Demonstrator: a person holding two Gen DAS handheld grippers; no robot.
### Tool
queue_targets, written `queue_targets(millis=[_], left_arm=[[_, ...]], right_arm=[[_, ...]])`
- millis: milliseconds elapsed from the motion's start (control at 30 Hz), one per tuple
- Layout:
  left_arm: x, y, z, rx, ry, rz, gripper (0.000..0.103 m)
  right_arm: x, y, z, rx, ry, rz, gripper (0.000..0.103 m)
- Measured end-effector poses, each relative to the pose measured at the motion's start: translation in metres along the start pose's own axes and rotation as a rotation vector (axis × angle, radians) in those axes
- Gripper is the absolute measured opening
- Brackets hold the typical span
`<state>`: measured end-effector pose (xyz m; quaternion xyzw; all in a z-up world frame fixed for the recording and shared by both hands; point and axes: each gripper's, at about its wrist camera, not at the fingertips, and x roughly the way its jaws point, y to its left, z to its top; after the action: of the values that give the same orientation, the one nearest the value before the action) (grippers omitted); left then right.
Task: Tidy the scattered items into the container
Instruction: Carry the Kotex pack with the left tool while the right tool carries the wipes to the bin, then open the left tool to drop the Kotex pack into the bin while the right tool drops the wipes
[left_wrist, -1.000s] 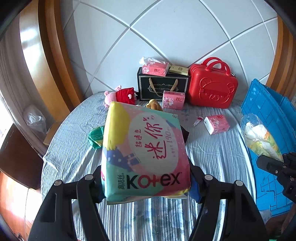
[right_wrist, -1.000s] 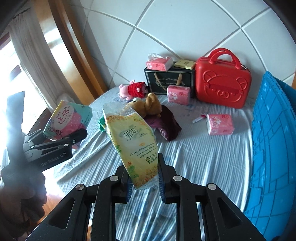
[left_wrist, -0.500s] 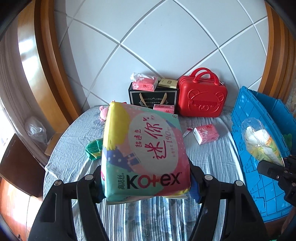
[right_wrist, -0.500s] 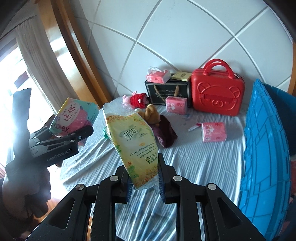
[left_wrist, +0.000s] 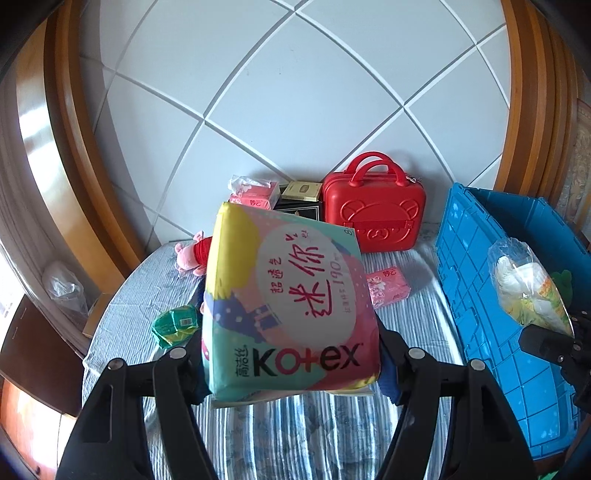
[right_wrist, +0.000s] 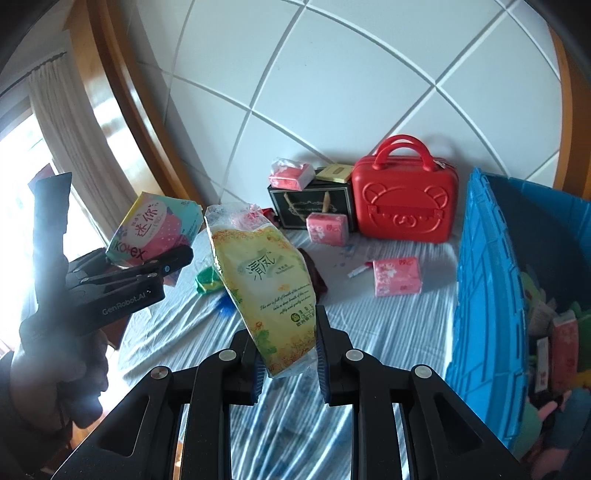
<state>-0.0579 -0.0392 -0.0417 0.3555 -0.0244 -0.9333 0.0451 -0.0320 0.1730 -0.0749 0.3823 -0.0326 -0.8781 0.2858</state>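
My left gripper (left_wrist: 291, 369) is shut on a colourful Kotex pack (left_wrist: 288, 306) and holds it up over the striped tablecloth. The pack also shows at the left of the right wrist view (right_wrist: 155, 229). My right gripper (right_wrist: 286, 354) is shut on a yellow tissue pack (right_wrist: 273, 288) in clear wrap, held in the air left of the blue crate (right_wrist: 484, 295). The left wrist view shows that tissue pack (left_wrist: 528, 295) over the blue crate (left_wrist: 476, 280). The crate holds several items.
A red bear suitcase (right_wrist: 404, 203), a black gift bag (right_wrist: 310, 205) and pink tissue packs (right_wrist: 397, 277) sit at the table's back. A green packet (left_wrist: 175, 325), a pink plush (left_wrist: 188, 254) and a dark red cloth (right_wrist: 314, 273) lie on the table.
Both grippers have risen and pulled back from the table with their packs still held. The right one has drawn closer to the blue crate, whose inside has come into view.
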Motion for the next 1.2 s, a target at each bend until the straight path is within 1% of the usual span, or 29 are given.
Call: queue_targets(millis=[500,1000,1200], left_arm=[[-0.001,-0.081,0.031,0.083,-0.035,-0.095,0.067],[-0.004,-0.172,0.050,0.191,-0.054,-0.196,0.067],[-0.007,-0.206,0.059,0.232,-0.066,-0.237,0.067]], right_arm=[[-0.043,-0.061,0.000,0.081,-0.066,-0.072,0.022],[-0.098,-0.132,-0.003,0.175,-0.141,-0.204,0.022],[-0.116,-0.156,-0.013,0.216,-0.153,-0.244,0.022]])
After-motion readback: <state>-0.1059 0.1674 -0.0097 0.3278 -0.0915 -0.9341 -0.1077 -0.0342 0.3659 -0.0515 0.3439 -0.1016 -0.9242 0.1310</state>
